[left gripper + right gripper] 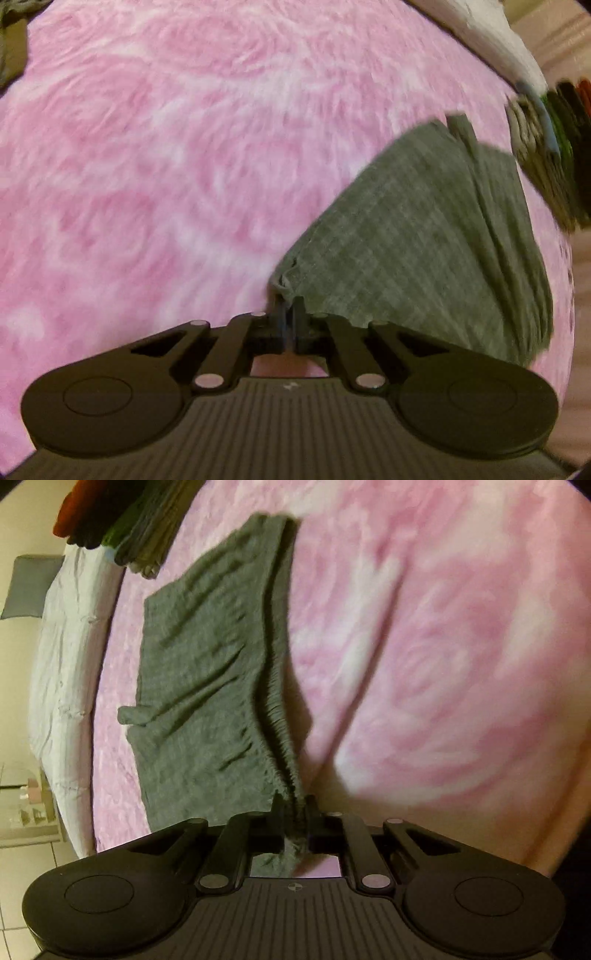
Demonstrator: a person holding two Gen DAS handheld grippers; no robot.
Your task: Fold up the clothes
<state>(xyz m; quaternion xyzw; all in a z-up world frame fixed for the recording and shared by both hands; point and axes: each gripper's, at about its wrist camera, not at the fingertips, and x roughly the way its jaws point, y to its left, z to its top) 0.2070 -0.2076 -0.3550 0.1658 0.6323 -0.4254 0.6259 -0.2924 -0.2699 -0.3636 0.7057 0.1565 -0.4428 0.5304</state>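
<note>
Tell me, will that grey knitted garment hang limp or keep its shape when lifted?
The grey knitted garment probably goes limp: it already wrinkles and sags between the right gripper and the pink fluffy blanket. It looks light, since the left gripper holds it by one small corner.

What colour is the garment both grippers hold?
Dark grey garment, ribbed knit; clearest in the right wrist view.

A fluffy pink blanket (443, 646) with a paler swirl pattern covers the bed and fills most of both views. At the left of the right wrist view, a crumpled white sheet (62, 672) runs along its edge, with a grey pillow (29, 587) and pale floor tiles (22, 878) beyond.
</note>
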